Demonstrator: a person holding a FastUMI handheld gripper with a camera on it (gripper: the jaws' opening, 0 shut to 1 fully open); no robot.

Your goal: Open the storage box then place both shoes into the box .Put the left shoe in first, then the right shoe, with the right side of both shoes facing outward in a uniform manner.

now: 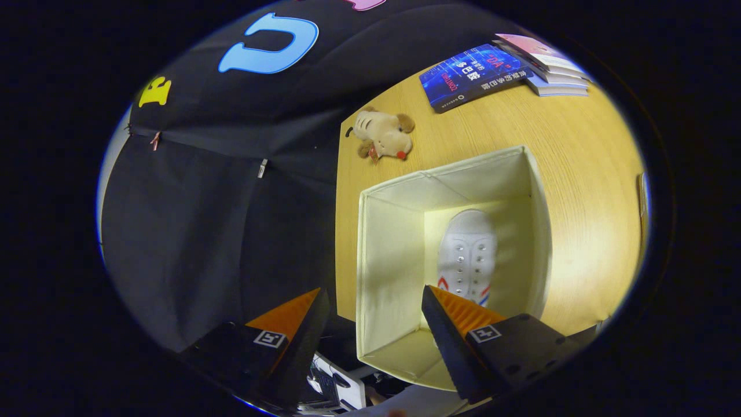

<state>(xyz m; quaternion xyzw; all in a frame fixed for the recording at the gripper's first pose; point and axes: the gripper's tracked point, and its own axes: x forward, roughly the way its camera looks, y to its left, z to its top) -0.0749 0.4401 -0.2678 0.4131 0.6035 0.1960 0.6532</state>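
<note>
Your gripper [373, 301] hangs above the near edge of the table with its fingers spread wide and nothing between them. One finger [295, 324] sits out past the table's edge, over the dark cloth wall and floor area, while the other finger [457, 324] reaches over the open top of the storage box [388, 260]. The near wall of the box runs through the gap between your fingers, so you have free space on the cloth side and the box cavity on the other. The box is a pale fabric cube, open at the top, standing on the wooden table [584, 191] close to its edge. Inside it, one white shoe [468, 255] lies on the bottom with its laces up and its toe pointing away from you, just ahead of the finger that overhangs the box; there is bare floor in the box beside it toward the table edge. Beyond the box, a small plush dog [383, 134] lies near the table's corner. Farther off, a blue book [472, 75] lies flat, with a small stack of books [547, 63] just beside it. The tabletop around the far side of the box is bare wood.
</note>
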